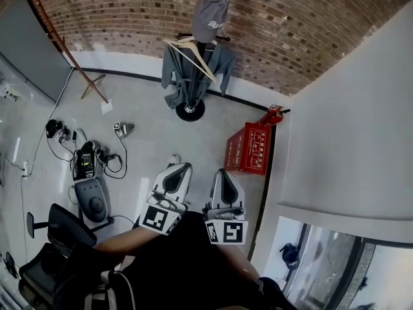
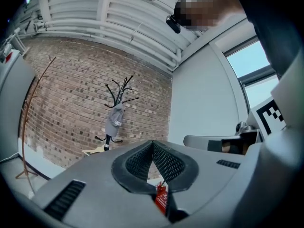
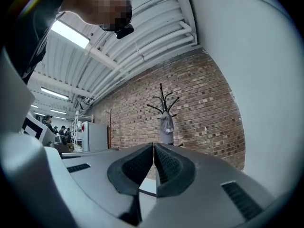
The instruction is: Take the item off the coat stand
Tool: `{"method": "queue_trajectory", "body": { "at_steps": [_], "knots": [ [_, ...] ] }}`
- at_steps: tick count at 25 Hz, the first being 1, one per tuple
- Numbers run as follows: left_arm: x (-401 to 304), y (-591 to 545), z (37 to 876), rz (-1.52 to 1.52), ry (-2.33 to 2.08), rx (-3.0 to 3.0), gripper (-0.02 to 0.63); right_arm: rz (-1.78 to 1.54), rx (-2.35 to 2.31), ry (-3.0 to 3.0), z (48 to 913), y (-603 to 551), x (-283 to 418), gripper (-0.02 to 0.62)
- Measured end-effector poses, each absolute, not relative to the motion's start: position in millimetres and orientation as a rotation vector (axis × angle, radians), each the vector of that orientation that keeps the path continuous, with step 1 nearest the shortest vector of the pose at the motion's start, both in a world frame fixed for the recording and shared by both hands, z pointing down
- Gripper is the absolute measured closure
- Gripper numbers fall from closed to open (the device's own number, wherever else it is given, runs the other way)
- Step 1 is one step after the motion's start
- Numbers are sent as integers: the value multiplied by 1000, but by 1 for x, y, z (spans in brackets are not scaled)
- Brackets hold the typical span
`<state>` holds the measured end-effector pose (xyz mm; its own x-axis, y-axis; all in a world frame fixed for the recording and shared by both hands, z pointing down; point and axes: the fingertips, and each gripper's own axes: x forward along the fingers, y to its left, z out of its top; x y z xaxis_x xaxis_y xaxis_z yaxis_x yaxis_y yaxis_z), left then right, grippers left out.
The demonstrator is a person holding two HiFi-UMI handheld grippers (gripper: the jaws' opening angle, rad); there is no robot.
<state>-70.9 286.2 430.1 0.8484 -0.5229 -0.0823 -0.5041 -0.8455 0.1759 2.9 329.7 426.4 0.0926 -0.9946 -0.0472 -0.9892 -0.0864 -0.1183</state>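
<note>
- A grey baseball cap (image 1: 211, 11) hangs at the top of a black, branch-armed metal coat stand (image 1: 190, 110). The stand is upright on the pale floor (image 1: 139, 105) against a red brick wall (image 1: 290, 31), and the cap hangs lengthwise down the pole.
- Lower on the same stand are a bare wooden hanger (image 1: 193, 50) and a grey garment (image 1: 174, 76).
- The left hand-held gripper (image 1: 182, 166) and the right hand-held gripper (image 1: 220, 172) are held level and side by side near the person's body. The jaws of both are pressed together on nothing.
- The stand lies straight ahead and well apart from both, with the cap above their jaw lines. Neither looks clearly nearer, though the right gripper view puts the cap closer to its jaw line.
- A red plastic crate (image 1: 248, 148) sits off to the right.
</note>
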Motion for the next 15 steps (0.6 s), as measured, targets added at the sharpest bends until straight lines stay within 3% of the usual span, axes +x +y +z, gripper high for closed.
{"method": "queue_trajectory", "body": {
  "at_steps": [15],
  "knots": [
    [-4, 152, 425, -195, -687, 2838, 588, -68, -2208, 2047, 412, 193, 48, 574]
  ]
}}
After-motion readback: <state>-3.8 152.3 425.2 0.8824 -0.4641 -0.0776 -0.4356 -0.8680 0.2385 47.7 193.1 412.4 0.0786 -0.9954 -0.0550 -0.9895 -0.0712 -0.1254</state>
